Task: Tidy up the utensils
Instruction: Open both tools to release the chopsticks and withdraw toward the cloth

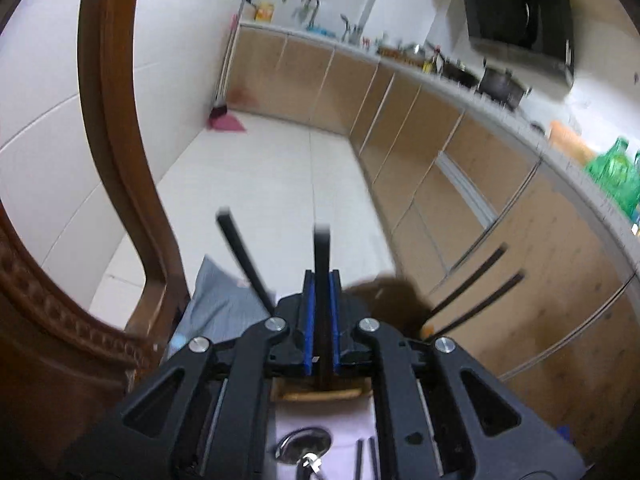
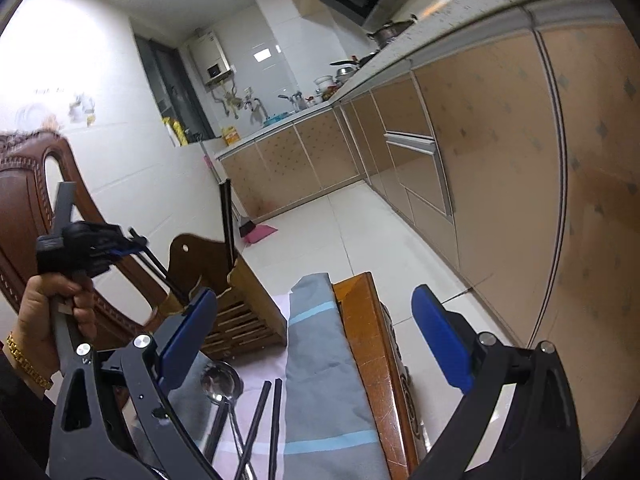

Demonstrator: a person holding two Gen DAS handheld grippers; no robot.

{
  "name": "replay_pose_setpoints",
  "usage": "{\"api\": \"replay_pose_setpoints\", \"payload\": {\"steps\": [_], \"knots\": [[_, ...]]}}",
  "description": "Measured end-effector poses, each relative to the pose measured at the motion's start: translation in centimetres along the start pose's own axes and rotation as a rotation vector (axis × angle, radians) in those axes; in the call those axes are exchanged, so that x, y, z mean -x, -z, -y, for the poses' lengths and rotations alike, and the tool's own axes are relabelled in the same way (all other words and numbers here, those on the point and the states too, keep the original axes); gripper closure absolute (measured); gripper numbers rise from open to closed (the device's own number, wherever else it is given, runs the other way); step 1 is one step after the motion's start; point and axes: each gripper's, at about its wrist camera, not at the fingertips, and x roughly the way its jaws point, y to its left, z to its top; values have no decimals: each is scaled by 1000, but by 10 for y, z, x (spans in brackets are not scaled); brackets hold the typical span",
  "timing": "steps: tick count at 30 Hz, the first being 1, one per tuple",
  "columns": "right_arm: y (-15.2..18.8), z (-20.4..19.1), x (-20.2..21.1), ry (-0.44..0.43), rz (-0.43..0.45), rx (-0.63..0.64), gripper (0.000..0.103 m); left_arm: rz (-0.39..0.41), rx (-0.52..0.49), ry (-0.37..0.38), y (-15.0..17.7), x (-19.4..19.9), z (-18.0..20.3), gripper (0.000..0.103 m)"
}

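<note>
Black chopstick (image 1: 322,264) clamped upright in left tool (image 1: 321,316), above wooden holder (image 2: 244,312).
Lower it straight into the slatted holder, clear of chopsticks already standing there (image 2: 227,220); then release. Right tool (image 2: 316,336) hangs apart, empty. Remaining on table (image 2: 372,344): steel ladle (image 2: 220,380), loose chopsticks (image 2: 266,420), grey cloth (image 2: 320,360). Carved chair (image 2: 24,200) crowds the left.

A wooden table (image 2: 362,344) carries a grey-blue cloth (image 2: 320,364); spoon (image 2: 221,384), chopsticks (image 2: 266,420) and wooden holder (image 2: 240,312) lie ahead of the open right claw (image 2: 316,336).
</note>
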Motion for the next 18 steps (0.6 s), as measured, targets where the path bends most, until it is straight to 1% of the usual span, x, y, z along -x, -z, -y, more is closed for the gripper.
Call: {"api": "replay_pose_setpoints", "payload": {"steps": [1,2,4,6,8,9,11,13,15,17,18], "knots": [[1,-3,0,3,-3,14,8,-8,-9,-7,8,1,-1,86],[2,-5,-1,7,-7,29,8,-14,-23,-6,14,5,-1,79],[3,-9,-1,12,-13,48,8,7,-56,-9,24,19,3,36],[4,-11,-2,9,-21,58,8,43,-95,-35,41,42,6,20],[5,-12,-1,3,-27,61,8,73,-134,-48,63,68,6,19],[6,-14,-1,3,-28,66,8,81,-149,-51,69,76,8,16],[7,-17,0,0,-32,78,8,106,-204,-74,97,102,13,15],[8,-19,1,-2,-41,85,7,112,-240,-92,120,122,16,12],[10,-23,2,-1,-53,97,7,112,-256,-96,144,135,16,12],[12,-26,4,8,-67,113,7,103,-243,-96,167,143,14,11],[14,-29,5,11,-89,125,7,88,-229,-92,183,145,12,11]]}}
